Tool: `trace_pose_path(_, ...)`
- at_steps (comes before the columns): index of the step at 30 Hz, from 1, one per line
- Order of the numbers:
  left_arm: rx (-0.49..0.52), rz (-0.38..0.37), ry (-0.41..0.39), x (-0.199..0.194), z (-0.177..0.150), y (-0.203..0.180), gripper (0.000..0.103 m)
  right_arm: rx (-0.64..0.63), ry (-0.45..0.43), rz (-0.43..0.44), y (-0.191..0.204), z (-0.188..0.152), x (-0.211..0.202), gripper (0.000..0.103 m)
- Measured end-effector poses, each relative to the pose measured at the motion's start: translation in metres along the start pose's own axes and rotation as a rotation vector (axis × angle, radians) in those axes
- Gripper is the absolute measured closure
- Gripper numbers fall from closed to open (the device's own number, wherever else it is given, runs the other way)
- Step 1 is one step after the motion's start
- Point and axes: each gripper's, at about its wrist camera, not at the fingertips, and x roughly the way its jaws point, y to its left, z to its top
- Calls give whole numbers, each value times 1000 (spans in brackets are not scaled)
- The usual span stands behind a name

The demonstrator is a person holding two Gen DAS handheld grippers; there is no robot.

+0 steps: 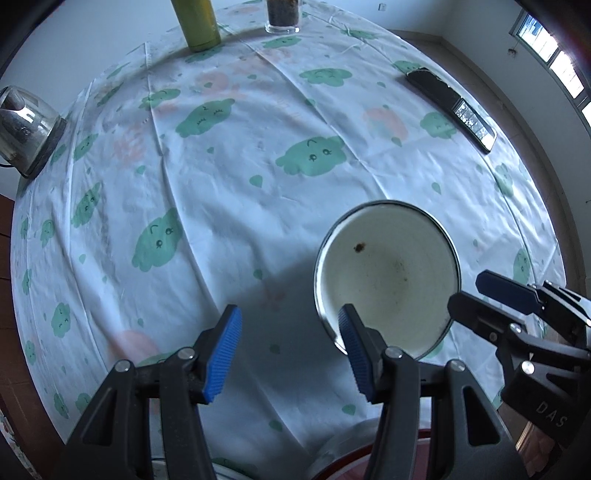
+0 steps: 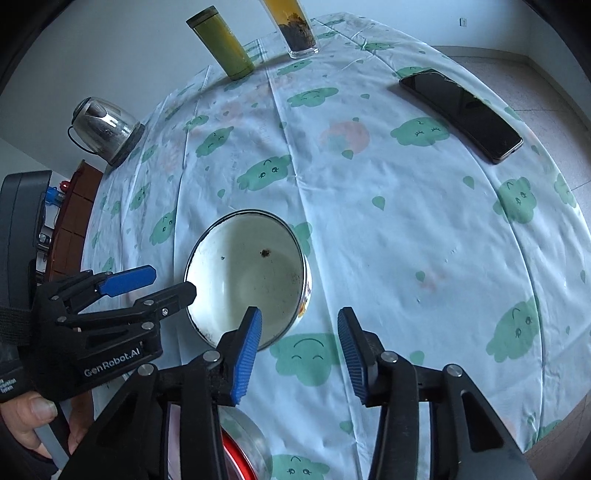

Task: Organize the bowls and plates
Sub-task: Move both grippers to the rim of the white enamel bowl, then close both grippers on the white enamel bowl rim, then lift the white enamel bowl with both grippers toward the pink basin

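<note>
White enamel bowl (image 1: 388, 273) is sitting upright on the tablecloth (image 1: 258, 177), near the tabletop's near edge, a few dark specks inside.

Left gripper (image 1: 291, 350) is hanging over the cloth with jaws apart, nothing between them; its right finger is overlapping the bowl's near rim in its own view, contact not determinable. Right gripper (image 2: 299, 354) is also standing open and empty, its left pad (image 2: 247, 354) over the bowl's near rim, the other pad outside the wall.

Risks, as judgement: both grippers are crowding one bowl, so fingers may be colliding at the rim. A one-sided rim pinch could be tipping or sliding the bowl, dragging the loose cloth and wrinkling it.

A red-rimmed dish (image 2: 236, 450) is lying at the near edge beneath the right gripper; lowering could be striking it.

Room: centre of the tabletop is open. Phone (image 2: 461, 114) is lying near the far right edge, kettle (image 2: 103, 129) at the left edge, green flask (image 2: 221, 44) and glass (image 2: 299, 33) along the far edge, all well apart from the bowl.
</note>
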Motion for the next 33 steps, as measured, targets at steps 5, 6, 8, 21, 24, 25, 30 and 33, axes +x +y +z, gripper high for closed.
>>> trace_pose_path(5,1,-2,14,9,2,-2,48,-10,21,-14,2,6,9,68)
trace_pose_path(6,-2,-7,19,11,2,-1,49,-10,23,-14,2,6,11,69)
trace_pose_path(8,-14,-23,32,15,3,0,50,-11,28,-15,3,7,14,69)
trace_pose_path(21,-3,-83,57,14,1,-12,94,-5,48,31,4,1,12,91)
trace_pose_path(24,-1,-74,42,4,0,-14,94,-11,38,33,6,-1,6,91)
trace_pose_path(25,-1,-73,40,2,0,-14,94,-13,33,34,7,-2,3,91)
trace_pose_path(30,0,-82,31,-15,-4,-14,94,-19,20,39,9,-5,-12,91)
trace_pose_path(33,12,-76,11,-28,-11,-18,94,-32,7,38,13,-8,-25,90)
